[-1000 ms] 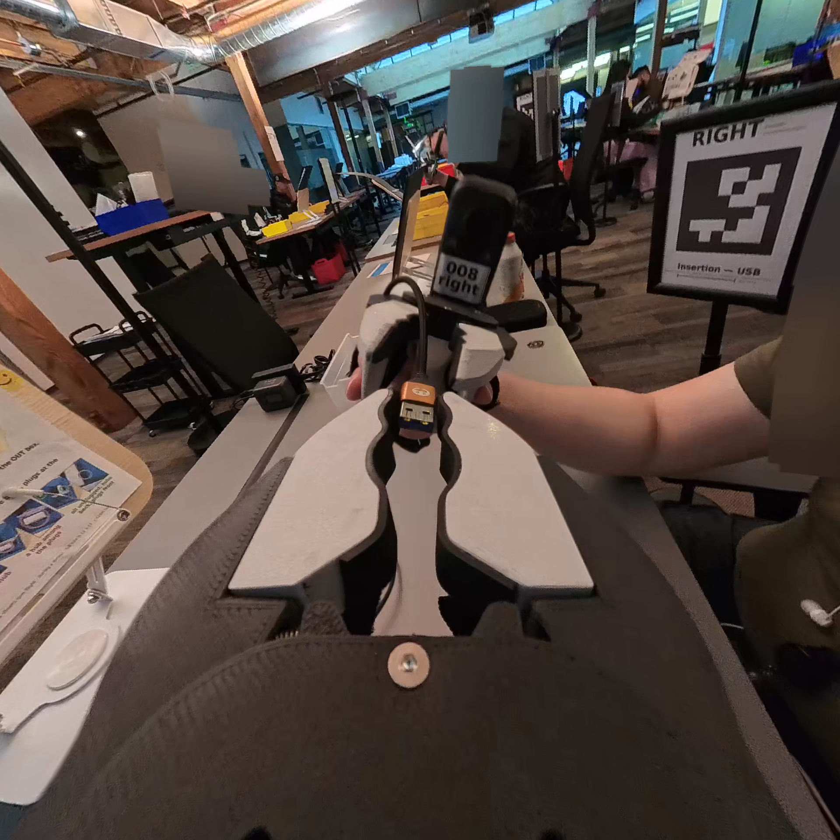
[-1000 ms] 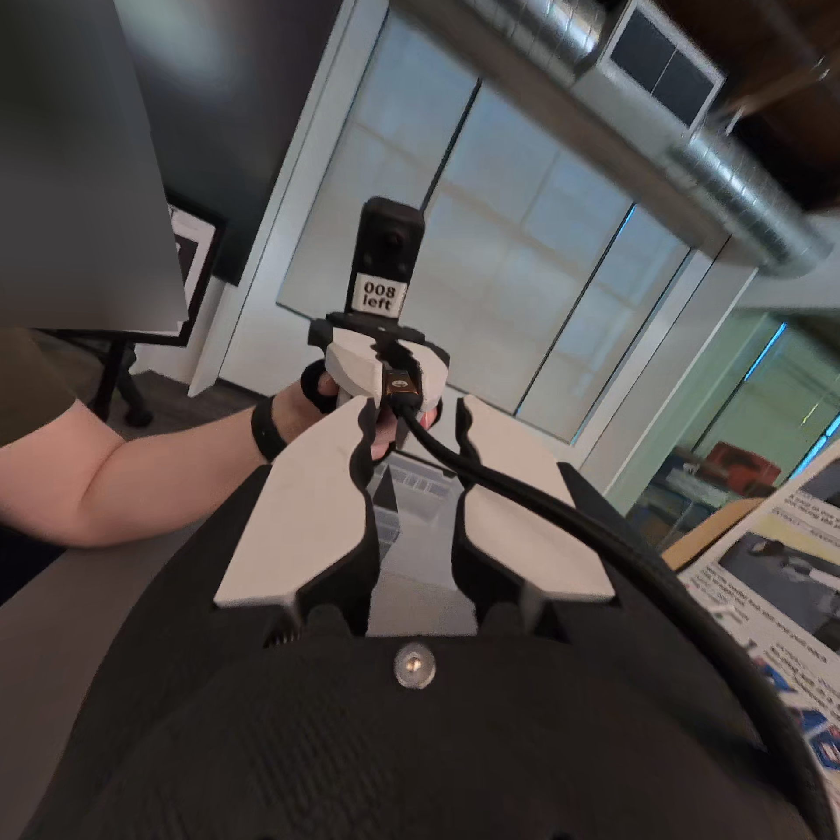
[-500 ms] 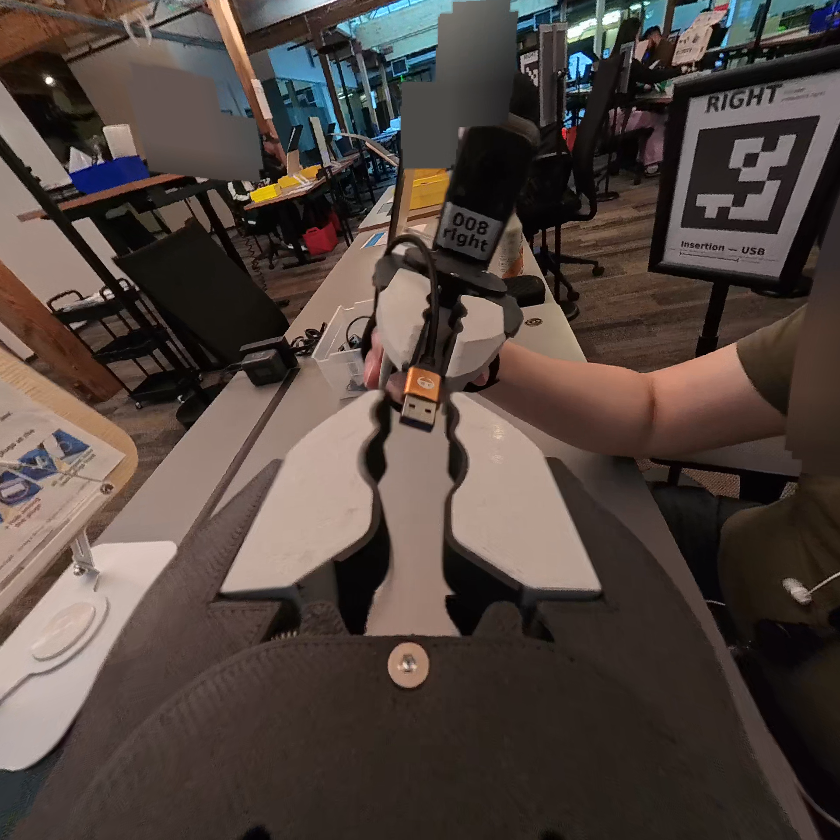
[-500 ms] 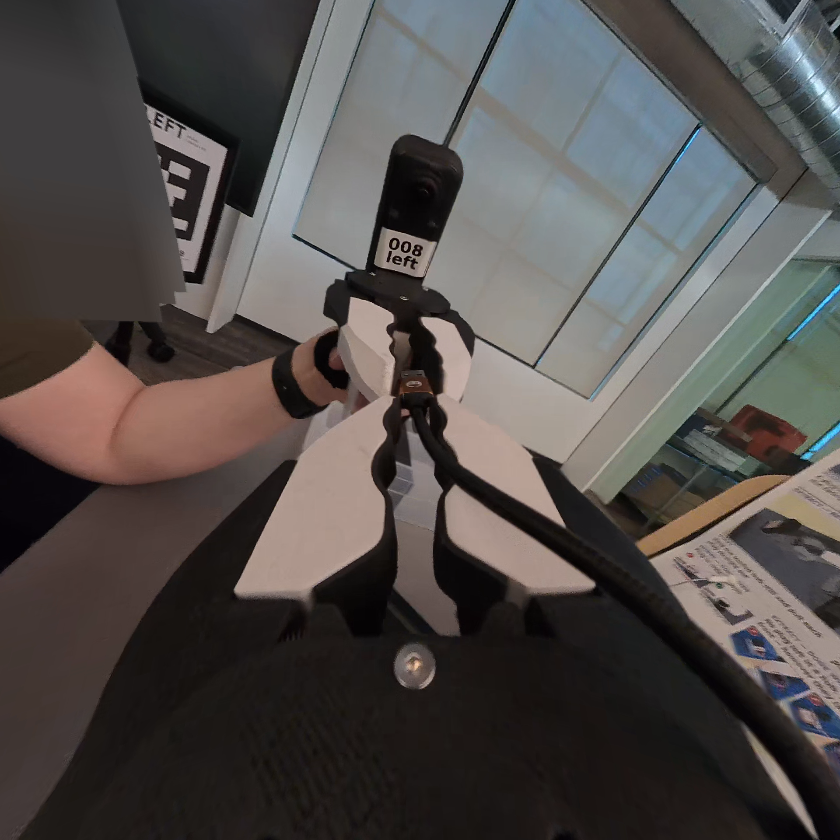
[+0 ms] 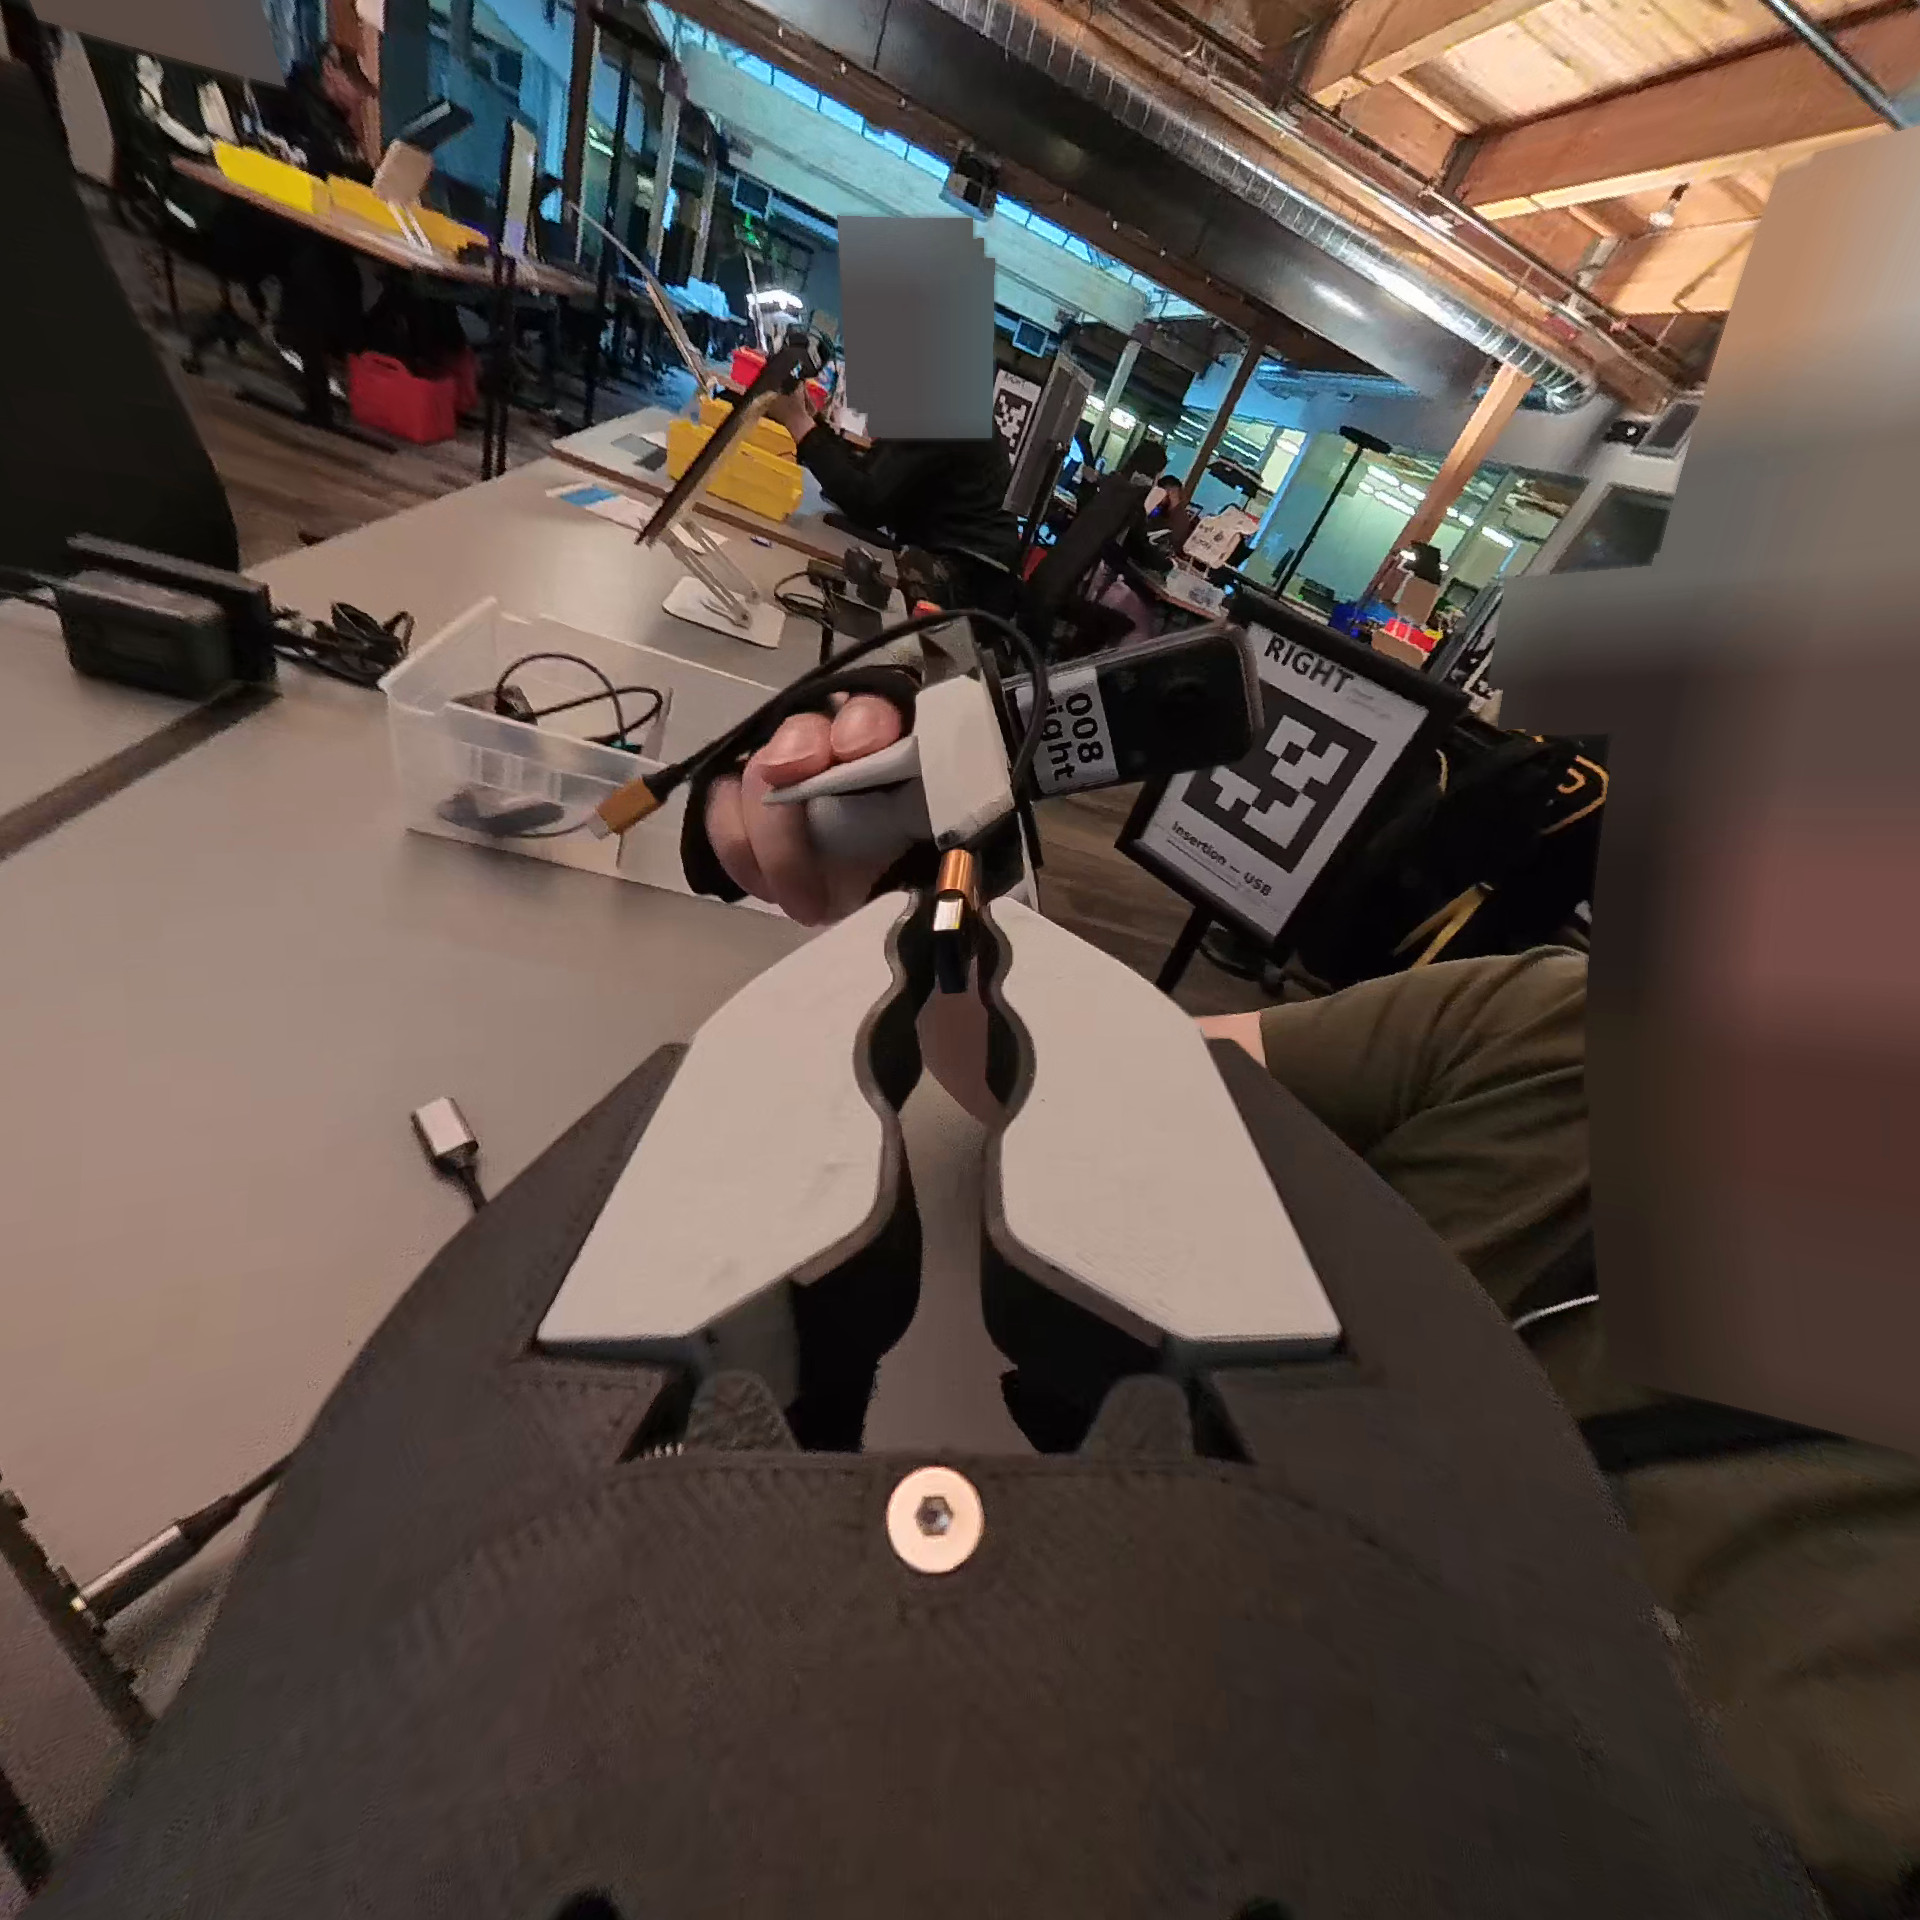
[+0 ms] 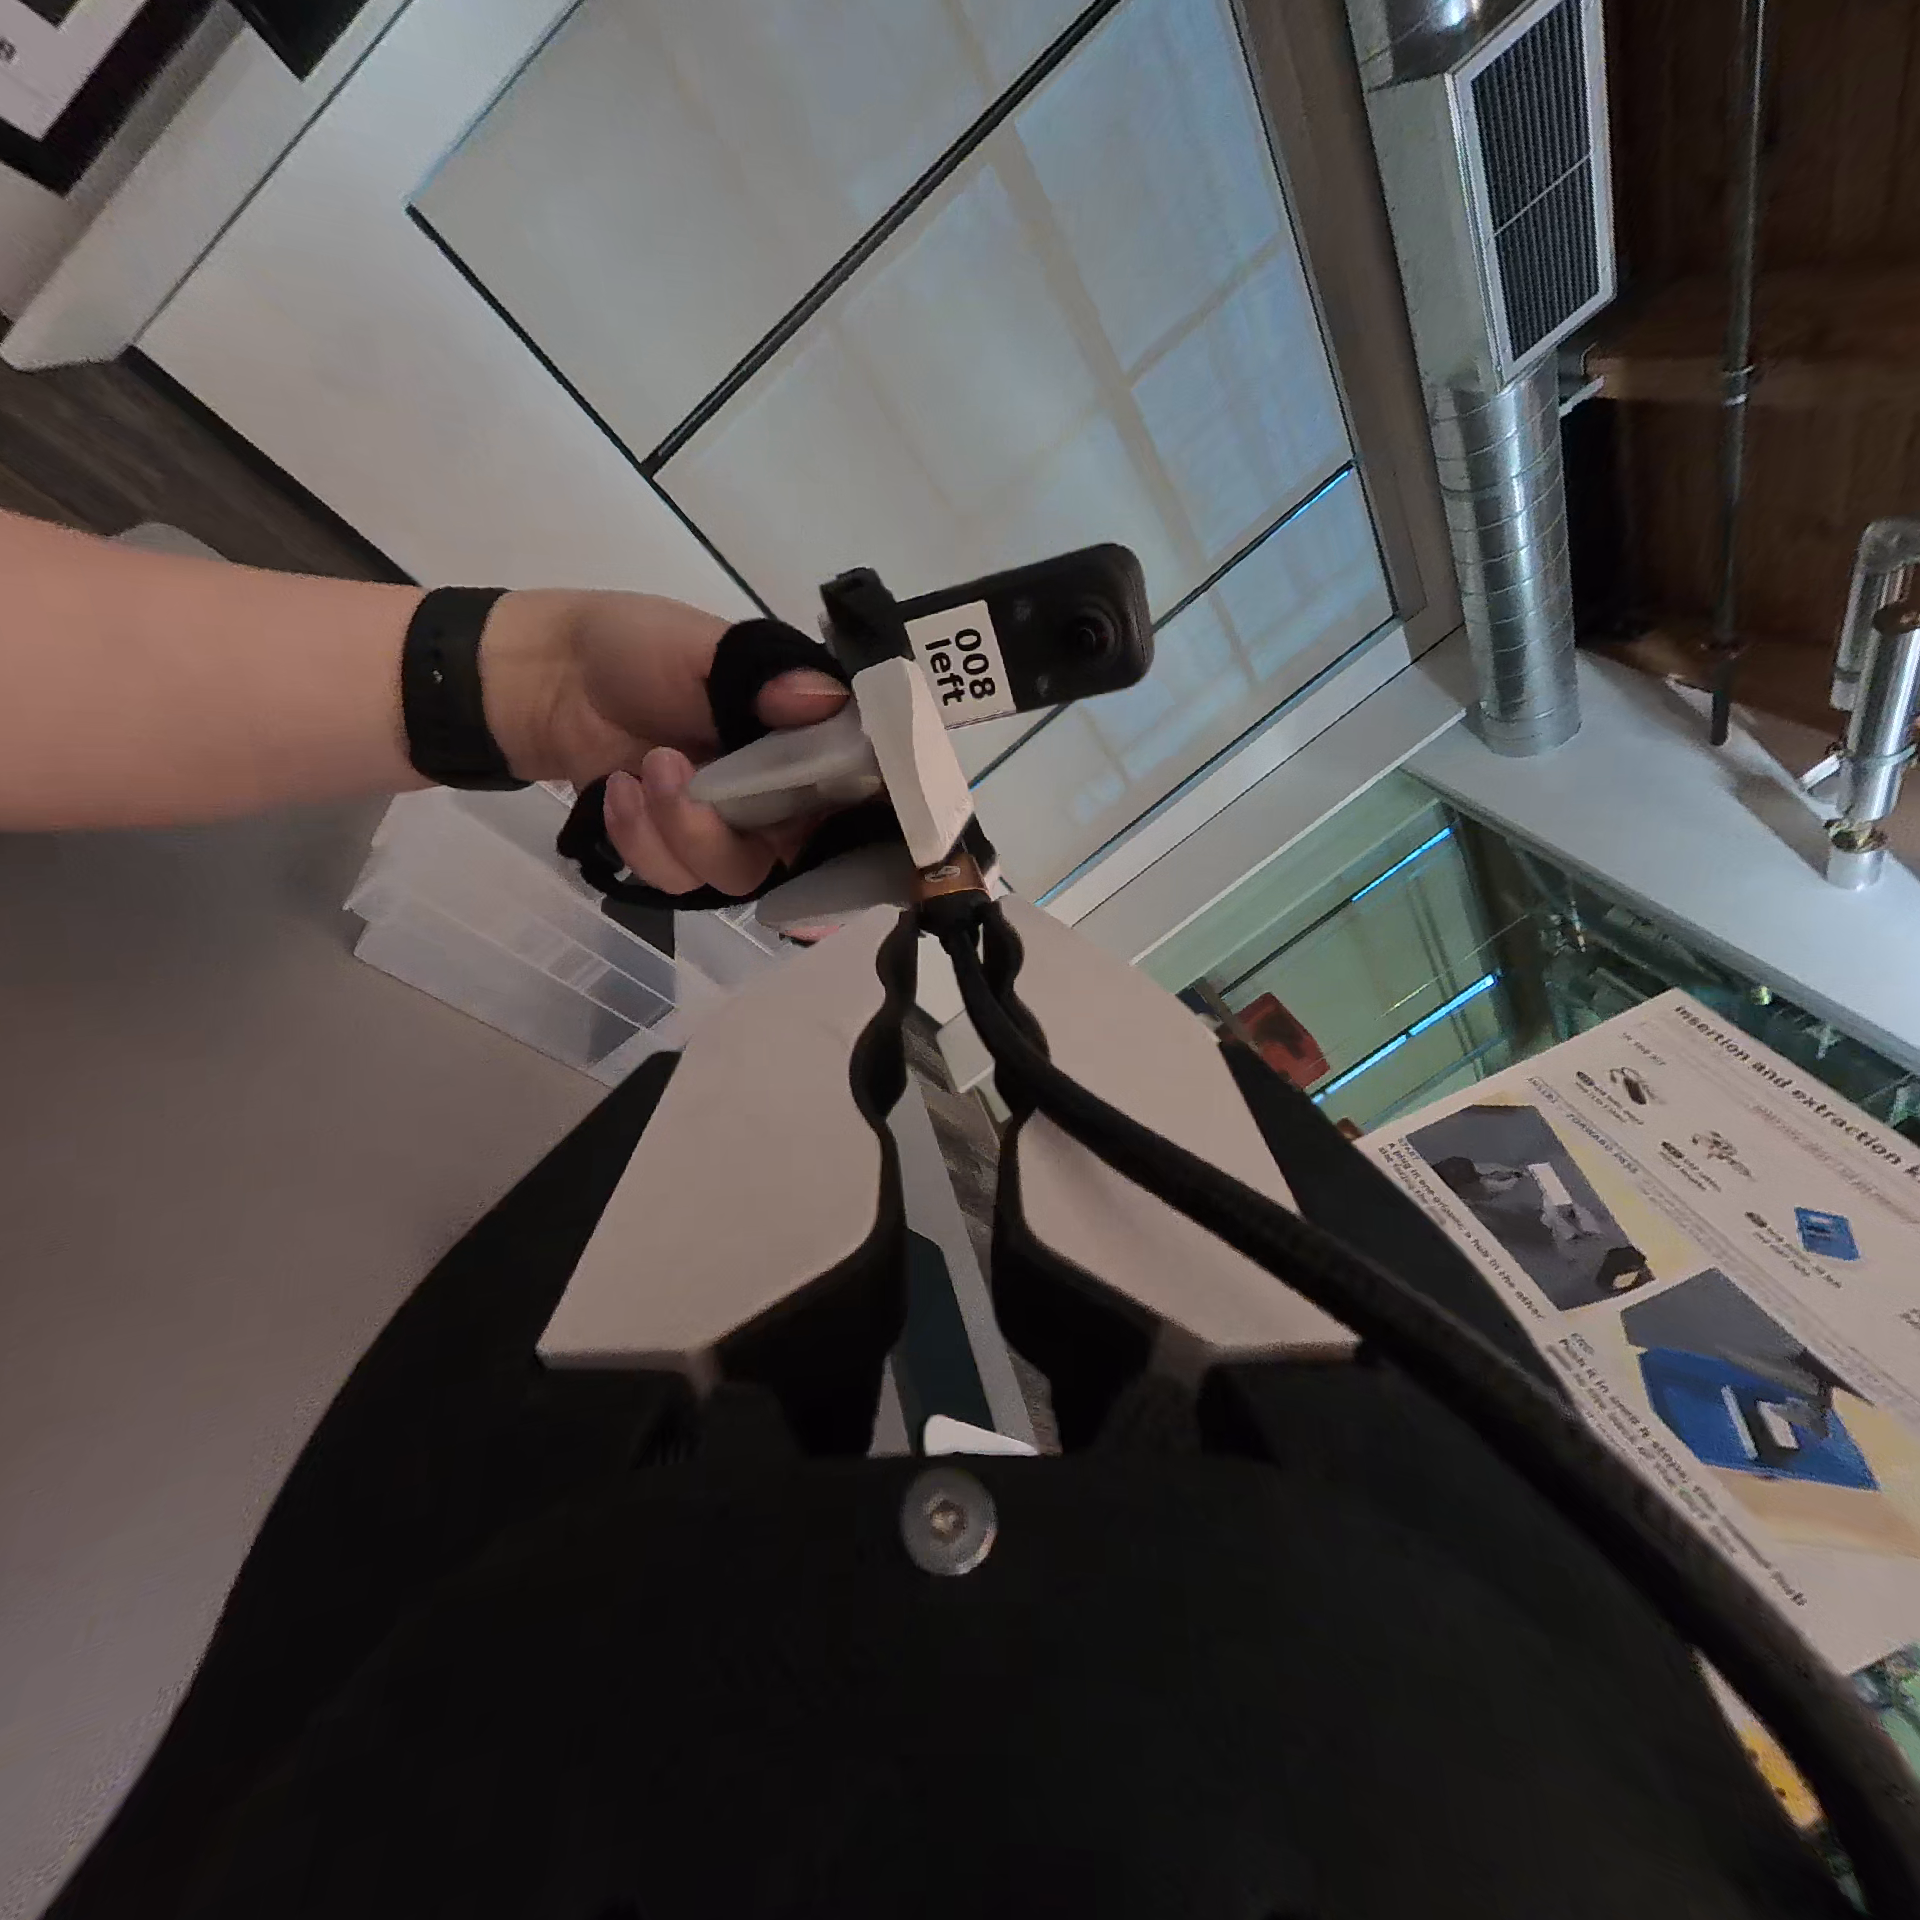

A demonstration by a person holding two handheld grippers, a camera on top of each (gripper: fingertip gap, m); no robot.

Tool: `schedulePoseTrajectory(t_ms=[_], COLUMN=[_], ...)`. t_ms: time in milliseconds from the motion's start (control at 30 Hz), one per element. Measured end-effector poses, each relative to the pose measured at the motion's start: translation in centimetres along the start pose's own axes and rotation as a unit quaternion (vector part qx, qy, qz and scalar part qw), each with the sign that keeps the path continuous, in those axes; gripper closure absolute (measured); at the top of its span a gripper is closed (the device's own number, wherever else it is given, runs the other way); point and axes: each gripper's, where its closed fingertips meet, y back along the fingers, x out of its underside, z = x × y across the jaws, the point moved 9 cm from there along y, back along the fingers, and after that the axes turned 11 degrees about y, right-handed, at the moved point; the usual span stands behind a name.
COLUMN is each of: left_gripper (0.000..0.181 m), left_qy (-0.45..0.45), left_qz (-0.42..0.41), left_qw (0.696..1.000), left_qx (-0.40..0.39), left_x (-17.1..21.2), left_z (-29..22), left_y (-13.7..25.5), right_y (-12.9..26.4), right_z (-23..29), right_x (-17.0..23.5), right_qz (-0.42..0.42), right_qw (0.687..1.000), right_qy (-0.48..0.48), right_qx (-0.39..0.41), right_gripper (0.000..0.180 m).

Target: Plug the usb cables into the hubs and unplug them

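1 clear bin (image 5: 436,717), coiled cables (image 5: 566,696) inside

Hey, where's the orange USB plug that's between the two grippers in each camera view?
Left wrist view: orange USB plug just above centre, between the left gripper fingertips.
Right wrist view: just above centre, beyond the right gripper fingertips, at the left gripper's tip.
Shared landmark: the grey table.

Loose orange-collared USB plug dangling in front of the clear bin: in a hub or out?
Out. The loose plug hangs in mid-air above the table with its metal tip bare; no hub is on it.
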Motion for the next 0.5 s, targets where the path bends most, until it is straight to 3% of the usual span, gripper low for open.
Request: schedulePoseTrajectory(t_ms=[500], left_gripper=[0.175], left_qy=[0.013], left_qz=[0.043], left_qw=[0.999], left_qx=[-0.018], left_x=[0.56], left_z=[0.6], left_y=[-0.7], right_y=[-0.53], right_z=[0.85], right_x=[0.03], right_qz=[0.049], right_qw=[0.997], right_qy=[0.052], right_qx=[-0.032], right_gripper=[0.163])
